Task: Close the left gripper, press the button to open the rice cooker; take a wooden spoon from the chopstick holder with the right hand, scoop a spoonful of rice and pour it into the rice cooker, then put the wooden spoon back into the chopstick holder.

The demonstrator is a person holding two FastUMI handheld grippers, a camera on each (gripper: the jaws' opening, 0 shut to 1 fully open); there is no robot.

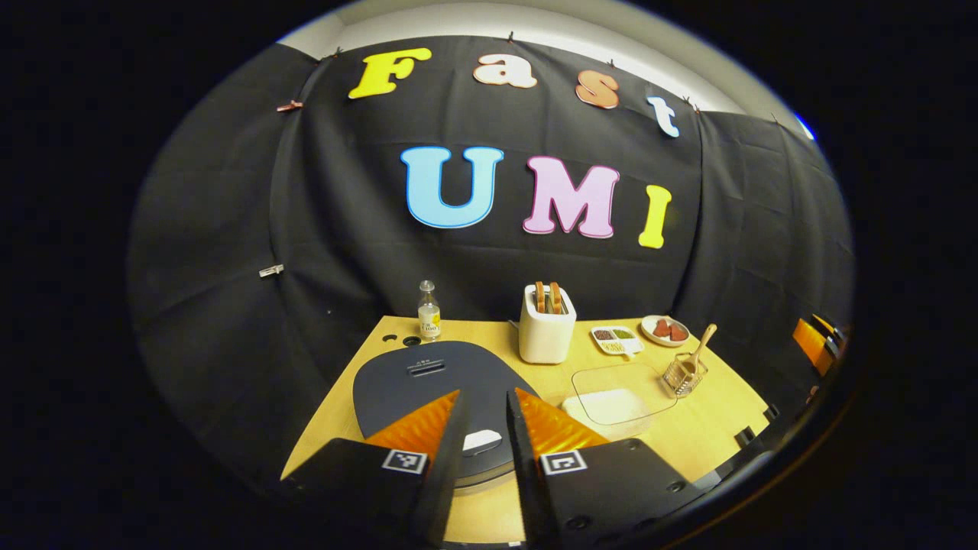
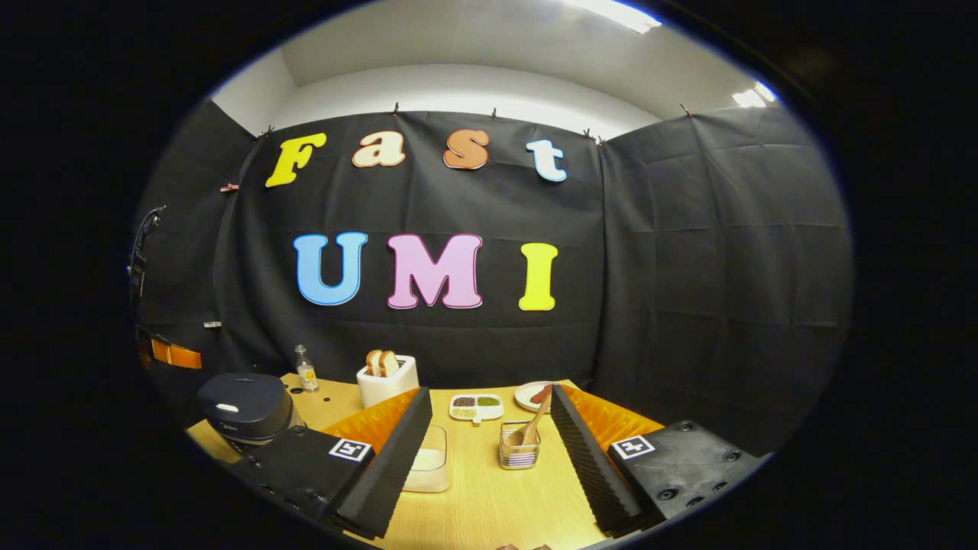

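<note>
The dark rice cooker (image 1: 428, 378) sits with its lid down right below my left gripper (image 1: 484, 393). Its pale button (image 1: 482, 441) shows through the narrow gap between the fingers, which do not touch and hold nothing. In the right gripper view the cooker (image 2: 244, 409) is at the far left. The wooden spoon (image 1: 701, 345) stands in the wire chopstick holder (image 1: 684, 376). A clear container of rice (image 1: 615, 399) lies left of the holder. My right gripper (image 2: 489, 391) is wide open and empty, with the spoon (image 2: 532, 428) and holder (image 2: 519, 447) ahead between its fingers and the rice container (image 2: 429, 458) beside its left finger.
At the back of the wooden table (image 1: 718, 435) stand a white toaster with bread (image 1: 546, 332), a small bottle (image 1: 429, 311), a divided dish (image 1: 616, 338) and a plate (image 1: 665, 330). Black cloth walls close in behind and on both sides.
</note>
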